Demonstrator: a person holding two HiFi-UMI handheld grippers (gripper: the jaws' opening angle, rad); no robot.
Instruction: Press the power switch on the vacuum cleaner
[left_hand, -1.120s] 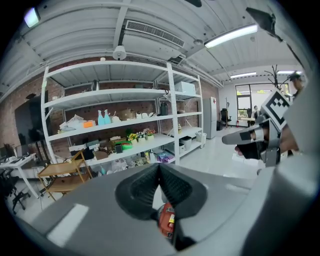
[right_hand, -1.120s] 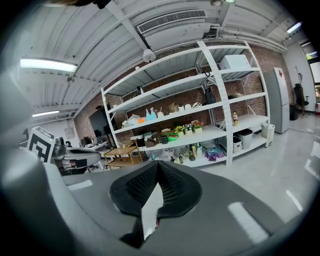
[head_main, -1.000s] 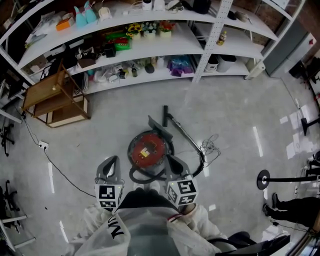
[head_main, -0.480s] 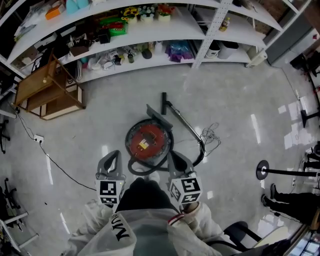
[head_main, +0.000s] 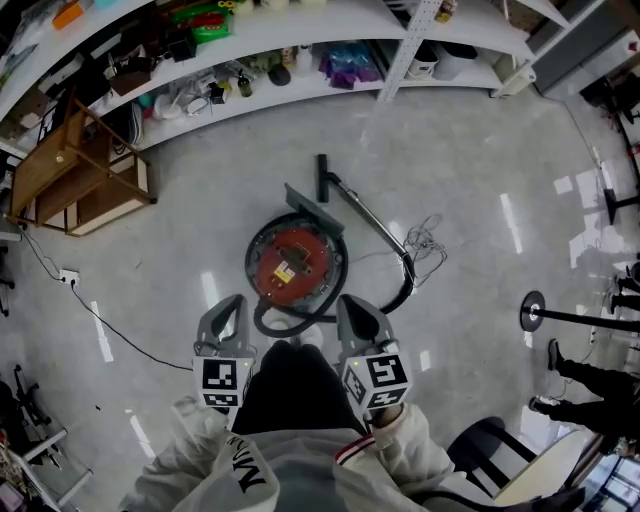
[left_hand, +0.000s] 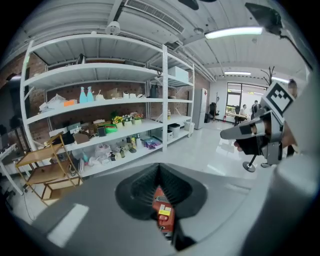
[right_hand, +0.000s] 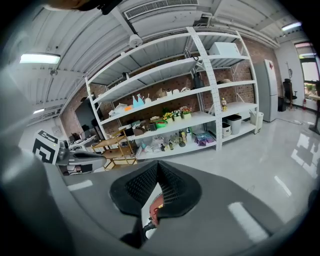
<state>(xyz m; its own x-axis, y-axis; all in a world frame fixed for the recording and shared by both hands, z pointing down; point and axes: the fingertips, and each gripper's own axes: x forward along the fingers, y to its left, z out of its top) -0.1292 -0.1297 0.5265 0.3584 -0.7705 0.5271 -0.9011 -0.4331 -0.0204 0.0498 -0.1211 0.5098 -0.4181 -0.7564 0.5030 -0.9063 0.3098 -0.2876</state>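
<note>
Two hand-held grippers hang over a wide, glossy grey floor (head_main: 480, 180), held by a person in white sleeves who looks steeply down. Long white shelving (head_main: 330, 40), crowded with small coloured goods, runs along the far side of the room. A low wooden stand (head_main: 70, 170) sits on the floor at the left end of the shelves.

Near the middle of the floor, just ahead of the person, stands the vacuum cleaner (head_main: 296, 265): a round canister with a red lid facing straight up, a small yellow label near its centre. Its rigid wand (head_main: 365, 225) lies flat on the floor to the right of the canister. The wand's long axis runs diagonally, with the nozzle end pointing away toward the shelving and the other end nearer the person. From that nearer end a dark hose (head_main: 404, 298) curls round and back under the front of the canister. A tangle of thin white cord (head_main: 425, 240) lies beside the wand.

The left gripper (head_main: 232, 302) and the right gripper (head_main: 350, 302) are level with each other, well apart, both aimed at the canister and clear of it. On each, the ribbed black fingers (left_hand: 140, 185) are clenched tip to tip and grasp nothing; only a sliver of the red lid shows below the tips.
</note>
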